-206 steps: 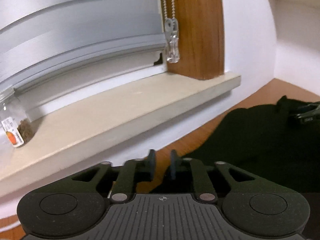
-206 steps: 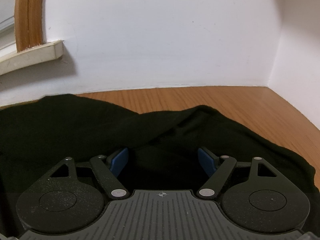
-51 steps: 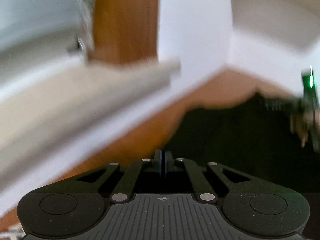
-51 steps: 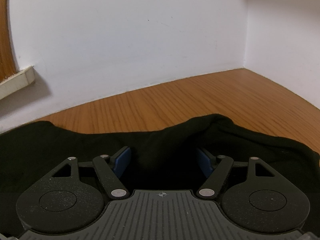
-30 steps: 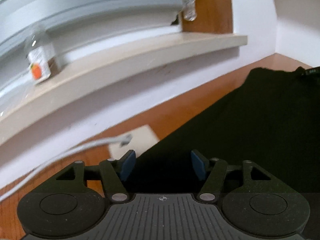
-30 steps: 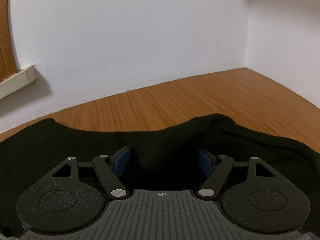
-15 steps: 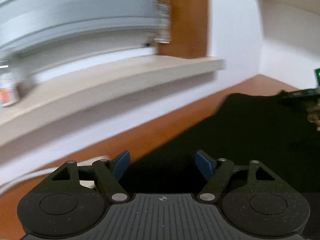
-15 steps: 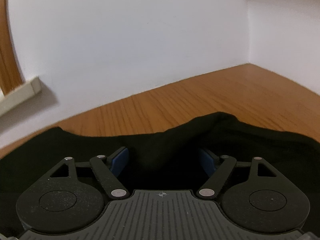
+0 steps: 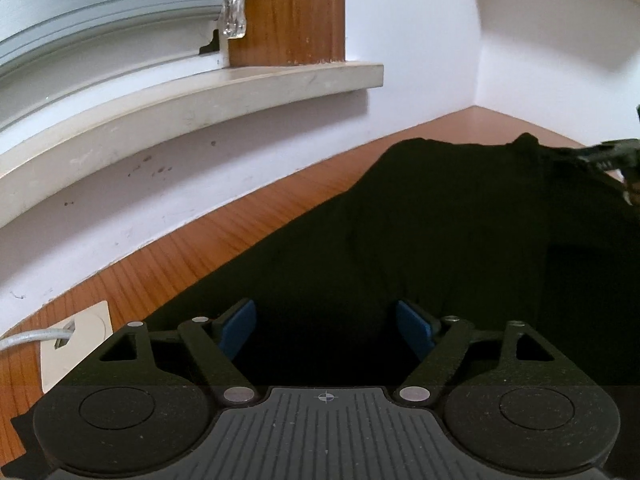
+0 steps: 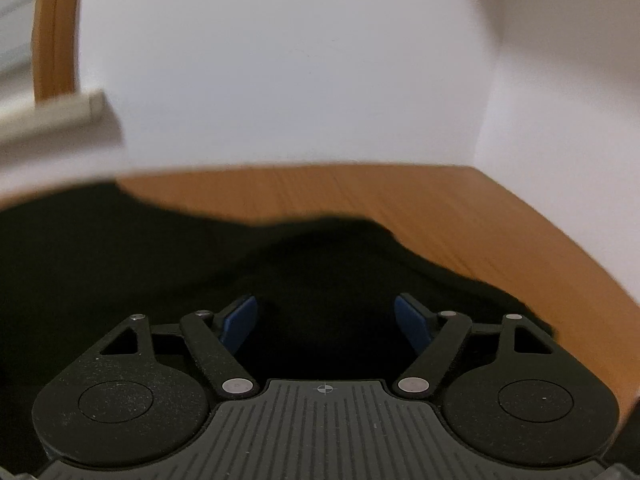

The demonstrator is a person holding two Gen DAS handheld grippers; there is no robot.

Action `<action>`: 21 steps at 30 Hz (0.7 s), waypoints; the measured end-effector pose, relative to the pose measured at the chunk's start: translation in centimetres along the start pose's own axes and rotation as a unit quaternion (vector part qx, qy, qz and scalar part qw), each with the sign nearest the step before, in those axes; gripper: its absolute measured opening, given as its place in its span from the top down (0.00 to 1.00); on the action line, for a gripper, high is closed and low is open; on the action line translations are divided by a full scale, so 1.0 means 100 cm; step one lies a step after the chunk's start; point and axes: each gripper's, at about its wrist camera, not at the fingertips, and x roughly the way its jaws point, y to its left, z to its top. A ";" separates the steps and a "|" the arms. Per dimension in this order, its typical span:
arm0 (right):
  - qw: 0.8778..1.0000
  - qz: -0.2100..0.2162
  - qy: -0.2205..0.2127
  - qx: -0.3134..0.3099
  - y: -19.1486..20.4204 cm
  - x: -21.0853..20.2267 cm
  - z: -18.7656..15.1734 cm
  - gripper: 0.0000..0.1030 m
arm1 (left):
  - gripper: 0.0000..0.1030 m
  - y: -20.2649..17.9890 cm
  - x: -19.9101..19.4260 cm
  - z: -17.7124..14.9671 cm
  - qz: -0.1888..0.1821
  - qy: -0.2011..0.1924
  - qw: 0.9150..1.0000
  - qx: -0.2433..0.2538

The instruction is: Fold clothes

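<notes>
Our left claw [image 9: 326,330] stood with its blue pads [image 9: 238,330] spread wide over the black garment [image 9: 440,232]; its jaws had just been opening, and we saw cloth lying below the gap but neither pad pressing on it. Our right claw [image 10: 325,324] also stood open, its pads [image 10: 410,322] apart above a raised fold of the same garment [image 10: 160,264], gripping nothing.

The garment lay spread on the wooden bench [image 9: 208,252], reaching toward the back edge where the bench met the white wall [image 9: 200,184]. In the right wrist view, bare wood [image 10: 460,216] remained between the cloth and the far right corner. In the left wrist view, we saw the right claw's tip [image 9: 612,156] at the garment's far side, near that corner.

Near the bench's left edge sat a white socket plate [image 9: 76,348] with a white cable [image 9: 36,336] plugged into it, just beside the garment's edge. Above the back wall ran a pale windowsill [image 9: 200,96] with a wooden frame [image 9: 296,12].
</notes>
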 end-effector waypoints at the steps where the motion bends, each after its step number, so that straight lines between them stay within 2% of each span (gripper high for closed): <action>1: 1.000 -0.006 0.006 -0.001 -0.006 0.000 -0.004 0.27 | 0.21 0.000 0.000 0.000 -0.001 0.000 1.000 0.000; 5: 0.998 0.024 0.019 0.050 -0.028 0.006 -0.007 0.26 | 0.21 0.001 0.001 0.001 0.001 0.001 1.000 0.002; 6: 0.998 0.028 0.020 0.057 -0.030 0.011 -0.005 0.23 | 0.20 0.002 0.001 0.001 0.000 0.002 1.000 0.003; 13: 0.998 0.037 0.032 0.042 -0.027 0.048 0.024 0.19 | 0.19 0.015 0.009 0.007 -0.006 0.004 1.000 0.006; 21: 0.997 0.060 0.030 0.038 -0.016 0.093 0.055 0.15 | 0.19 0.043 0.017 0.017 0.007 0.007 1.000 -0.005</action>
